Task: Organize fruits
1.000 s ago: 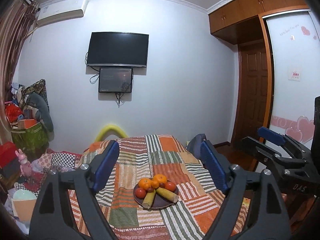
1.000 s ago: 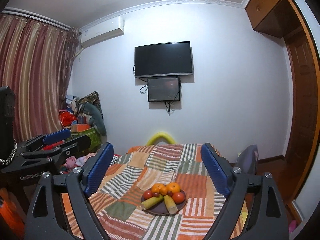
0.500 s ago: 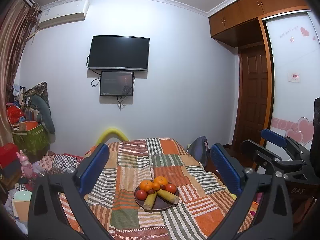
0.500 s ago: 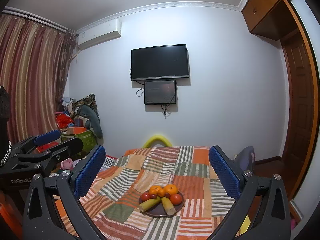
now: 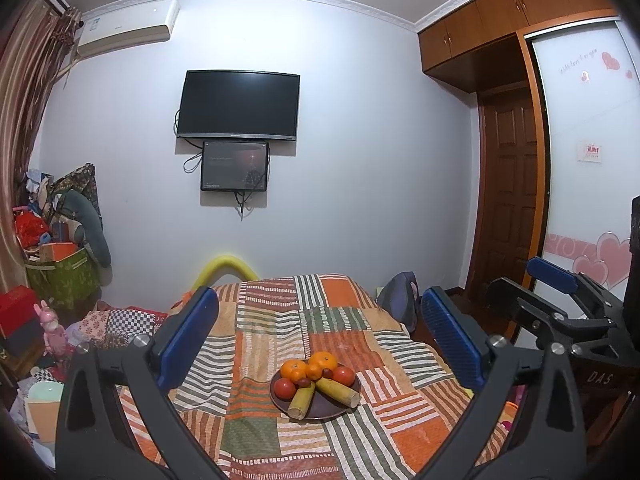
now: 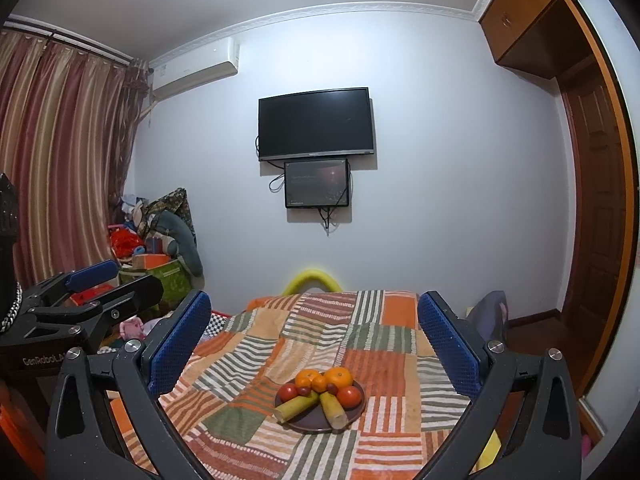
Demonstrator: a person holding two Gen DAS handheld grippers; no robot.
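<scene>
Since a second ago both grippers have drawn up and back from the bed, and the left gripper's [image 5: 320, 332] blue-padded fingers [image 5: 188, 336] have spread wider; the right gripper [image 6: 314, 336] sits much as it did, also pulled back. Both pairs of fingers now stand wide apart, holding nothing.

The fruit lies gathered on a dark round plate [image 5: 320, 412] resting on the patchwork striped quilt [image 5: 264, 344] of the bed: three oranges [image 5: 294, 370] at the back, red tomato-like fruits [image 5: 285, 388] to either side, small dark fruits in the middle, and two yellow-green stalk pieces [image 5: 338, 390] fanned out in front.

With no loose fruit visible on the quilt, this neat arrangement would fit a finished tidy-up, or equally a plate still to be sorted elsewhere.
</scene>
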